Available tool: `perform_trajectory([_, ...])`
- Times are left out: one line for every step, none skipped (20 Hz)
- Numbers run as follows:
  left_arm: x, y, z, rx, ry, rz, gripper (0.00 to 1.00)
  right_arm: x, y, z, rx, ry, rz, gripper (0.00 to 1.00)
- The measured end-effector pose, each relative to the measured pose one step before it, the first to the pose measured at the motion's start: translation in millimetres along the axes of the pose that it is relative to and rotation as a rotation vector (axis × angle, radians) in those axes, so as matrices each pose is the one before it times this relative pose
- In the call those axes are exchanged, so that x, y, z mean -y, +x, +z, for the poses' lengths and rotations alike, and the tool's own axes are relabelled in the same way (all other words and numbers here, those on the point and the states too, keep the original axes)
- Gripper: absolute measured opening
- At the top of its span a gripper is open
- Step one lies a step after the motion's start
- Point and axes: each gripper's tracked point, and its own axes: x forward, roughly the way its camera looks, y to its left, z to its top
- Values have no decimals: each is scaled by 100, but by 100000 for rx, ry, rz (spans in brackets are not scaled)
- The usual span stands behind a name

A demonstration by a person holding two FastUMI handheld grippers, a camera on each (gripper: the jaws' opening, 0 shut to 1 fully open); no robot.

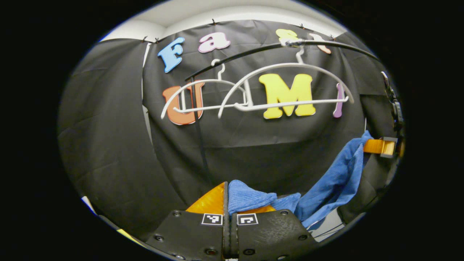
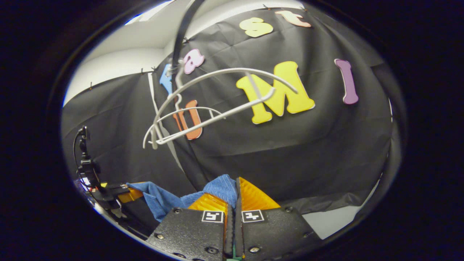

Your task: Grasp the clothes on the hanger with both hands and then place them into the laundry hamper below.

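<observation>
Clothes, a blue cloth [image 1: 333, 181], are stretched between both claws below the bare white hangers [image 1: 286, 87]; the left claw [image 1: 229, 201] and right claw [image 2: 233, 197] are each clenched on a corner; both should be lowered together toward six o'clock, grips kept until the unseen hamper is reached.

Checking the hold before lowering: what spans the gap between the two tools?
The blue cloth spans it. In the left gripper view it runs from the left tool to the right tool, sagging between them, below the bare hangers.
</observation>
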Motion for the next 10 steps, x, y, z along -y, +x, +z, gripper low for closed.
perform_trajectory([645,-234,743,2015,-640,-1513,1,-1799,-310,255,299,-1082,2367,6])
perform_trajectory([644,-518,920,1676,-547,-1386,1,-1649,-479,446,530,-1333,1548,5])
perform_trajectory([582,-354,746,1526,-606,-1432,5,-1470,-386,547,1066,-1010,1769,6])
perform_trajectory([577,-392,523,1118,-378,-1392,1,-1061,-207,340,938,-200,1094,5])
perform_trajectory([385,-308,337,1142,-293,-969,1,-1034,-170,34,731,181,1028,6])
perform_trajectory([286,-341,126,474,-17,-599,1,-793,-13,-133,54,641,368,5])
perform_trajectory([325,-144,41,384,-747,-858,1,-608,-43,-261,-186,943,582,6])
perform_trajectory([309,74,-82,226,-777,-680,1,-357,44,-400,-1031,519,435,6])
perform_trajectory([304,14,-389,-198,-450,-918,1,14,79,-517,-1038,29,-358,6])
perform_trajectory([402,142,-709,-549,-511,-803,1,303,65,-786,-1375,-300,-746,5])
